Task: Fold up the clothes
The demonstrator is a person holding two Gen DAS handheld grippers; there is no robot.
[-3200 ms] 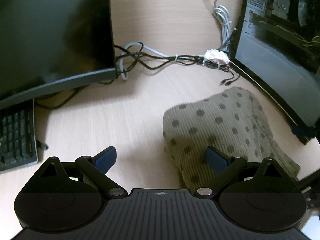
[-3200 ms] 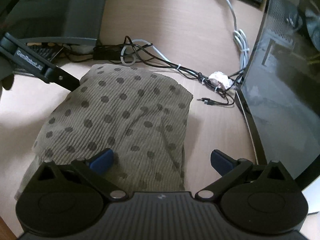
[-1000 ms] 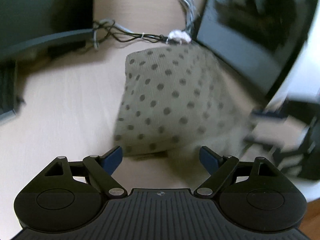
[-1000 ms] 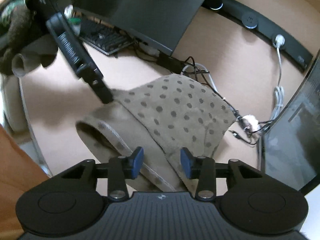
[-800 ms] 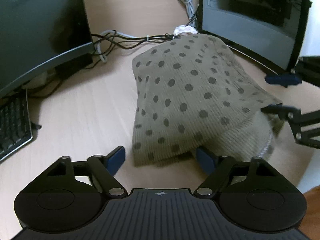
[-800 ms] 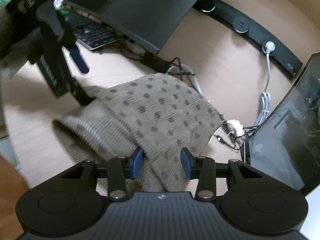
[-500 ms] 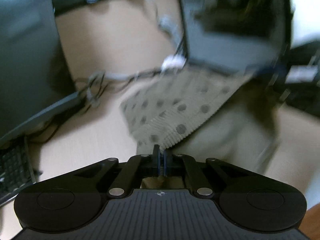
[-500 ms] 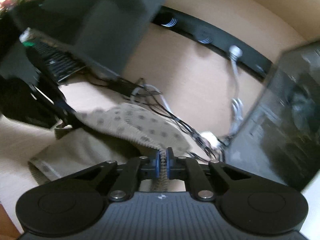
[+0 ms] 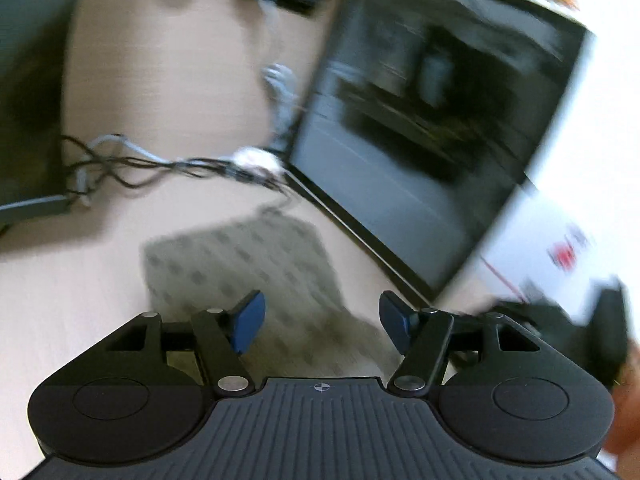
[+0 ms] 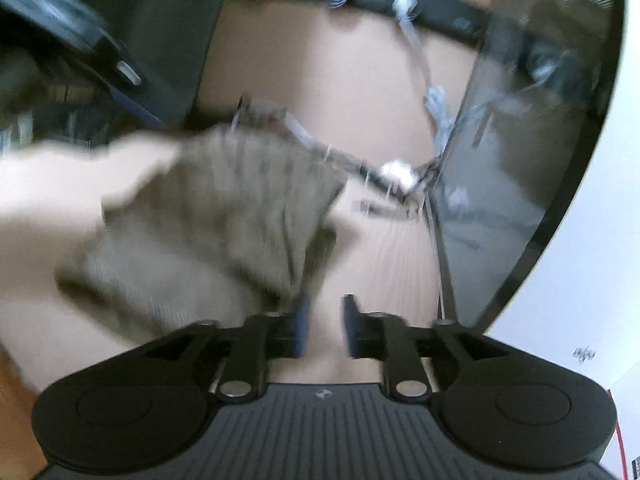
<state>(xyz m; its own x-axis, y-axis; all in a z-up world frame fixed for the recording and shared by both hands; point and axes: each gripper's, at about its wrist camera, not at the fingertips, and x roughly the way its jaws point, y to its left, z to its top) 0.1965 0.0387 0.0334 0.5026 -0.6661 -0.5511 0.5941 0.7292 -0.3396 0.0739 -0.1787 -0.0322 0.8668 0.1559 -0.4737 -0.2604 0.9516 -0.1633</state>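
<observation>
An olive-brown garment with dark dots point(image 9: 248, 264) lies folded on the light wooden desk point(image 9: 64, 292), blurred by motion. My left gripper point(image 9: 322, 320) is open and empty above its near edge. In the right wrist view the garment point(image 10: 224, 224) lies in a loose heap left of centre. My right gripper point(image 10: 324, 326) has a narrow gap between its blue pads and holds nothing; its left pad is right beside the cloth's near corner.
A dark glass-sided computer case point(image 9: 420, 160) stands at the right. A bundle of cables point(image 9: 168, 164) runs behind the garment. A monitor point(image 9: 28, 92) stands at the left. The left gripper's arm point(image 10: 100, 68) shows at the upper left of the right wrist view.
Half a second ago both grippers were shut on the garment's edge and lifting it. Now both have opened and let go, and the garment lies on the desk.
</observation>
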